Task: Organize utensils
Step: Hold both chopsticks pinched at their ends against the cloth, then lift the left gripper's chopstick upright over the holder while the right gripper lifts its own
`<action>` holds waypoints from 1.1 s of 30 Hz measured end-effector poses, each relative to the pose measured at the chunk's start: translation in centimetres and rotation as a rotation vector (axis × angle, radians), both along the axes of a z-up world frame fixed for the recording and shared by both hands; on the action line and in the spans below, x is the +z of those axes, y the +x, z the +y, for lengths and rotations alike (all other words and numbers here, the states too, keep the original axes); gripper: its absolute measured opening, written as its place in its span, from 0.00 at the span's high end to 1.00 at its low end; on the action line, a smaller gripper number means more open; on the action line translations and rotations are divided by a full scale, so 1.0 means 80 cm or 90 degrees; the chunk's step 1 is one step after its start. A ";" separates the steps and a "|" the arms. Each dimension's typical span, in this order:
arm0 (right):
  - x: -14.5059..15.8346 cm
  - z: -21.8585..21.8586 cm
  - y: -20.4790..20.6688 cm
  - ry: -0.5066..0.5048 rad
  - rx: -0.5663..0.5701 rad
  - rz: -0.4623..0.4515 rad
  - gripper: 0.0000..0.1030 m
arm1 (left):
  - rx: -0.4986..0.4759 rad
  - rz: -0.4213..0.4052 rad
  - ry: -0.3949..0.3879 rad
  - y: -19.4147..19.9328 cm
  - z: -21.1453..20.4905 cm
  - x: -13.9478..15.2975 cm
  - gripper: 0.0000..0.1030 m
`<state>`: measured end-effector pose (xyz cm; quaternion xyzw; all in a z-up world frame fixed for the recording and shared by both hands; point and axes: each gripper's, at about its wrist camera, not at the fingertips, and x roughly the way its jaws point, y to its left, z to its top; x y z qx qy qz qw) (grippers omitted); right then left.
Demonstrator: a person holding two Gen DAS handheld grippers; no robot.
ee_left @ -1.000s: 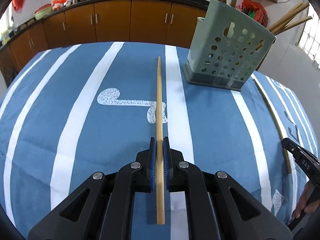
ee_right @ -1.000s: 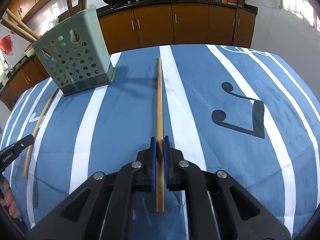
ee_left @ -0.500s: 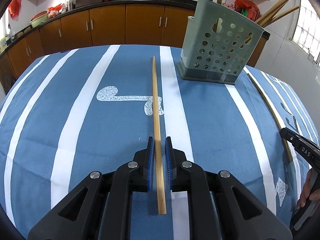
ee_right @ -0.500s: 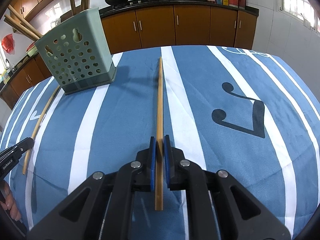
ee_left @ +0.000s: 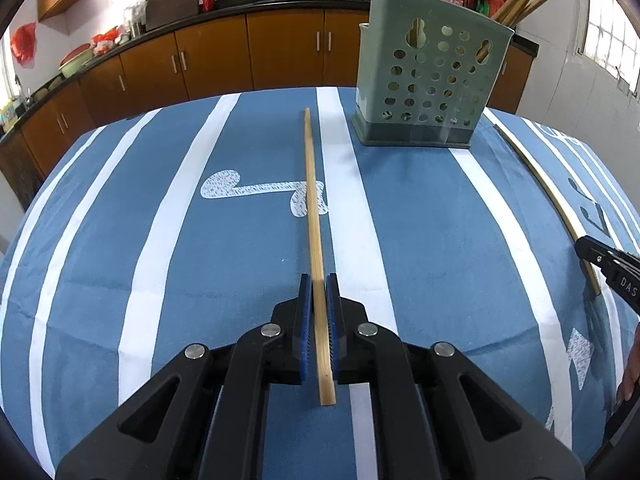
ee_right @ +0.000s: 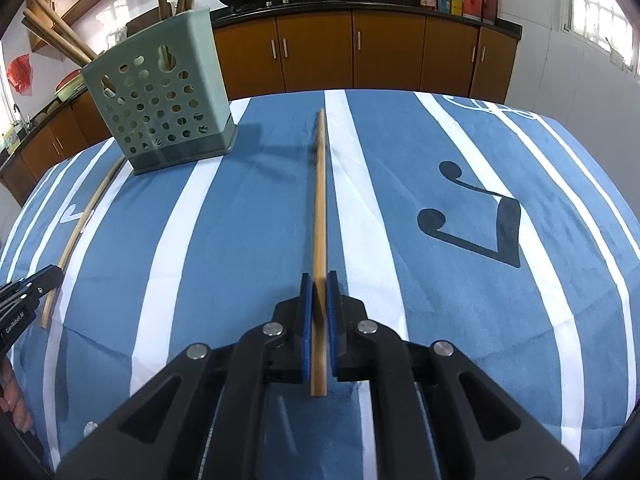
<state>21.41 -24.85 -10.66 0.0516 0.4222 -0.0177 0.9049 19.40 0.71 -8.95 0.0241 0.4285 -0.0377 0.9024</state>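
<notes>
My left gripper [ee_left: 316, 286] is clamped on a chopstick [ee_left: 314, 216], blue pads [ee_left: 305, 320] pressed to both sides of it. The stick runs straight out between the fingers, butt end sticking back past the pads toward the camera, tip reaching forward over the cloth [ee_left: 120, 240] and angled a little left of the white stripe. I can't tell whether the far tip touches the cloth.

My right gripper [ee_right: 316, 280] is closed the same way on a second chopstick [ee_right: 319, 200]. It sits centred in the narrow gap, pads tight against it, butt end behind the fingers, tip pointing ahead along the middle white stripe.

The holder [ee_right: 160, 104], a green perforated bin, stands upright on the cloth: ahead and to the right in the left view, ahead and to the left in the right view. Several chopsticks already lean out of its top.

Each view catches the other gripper at its edge with that one's stick lying long across the cloth near the holder's base: far right edge in the left view, far left edge in the right view.
</notes>
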 end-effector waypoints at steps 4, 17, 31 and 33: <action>0.014 -0.008 -0.010 0.024 -0.004 -0.021 0.92 | 0.002 0.003 -0.014 -0.003 0.008 0.009 0.93; 0.078 -0.026 -0.037 0.052 -0.018 -0.139 0.92 | 0.017 -0.080 -0.071 -0.016 0.029 0.067 0.93; 0.155 -0.033 -0.060 0.076 -0.028 -0.283 0.92 | 0.021 -0.191 -0.121 -0.032 0.038 0.140 0.93; 0.164 -0.033 -0.062 0.078 -0.027 -0.300 0.92 | 0.021 -0.205 -0.125 -0.034 0.039 0.149 0.93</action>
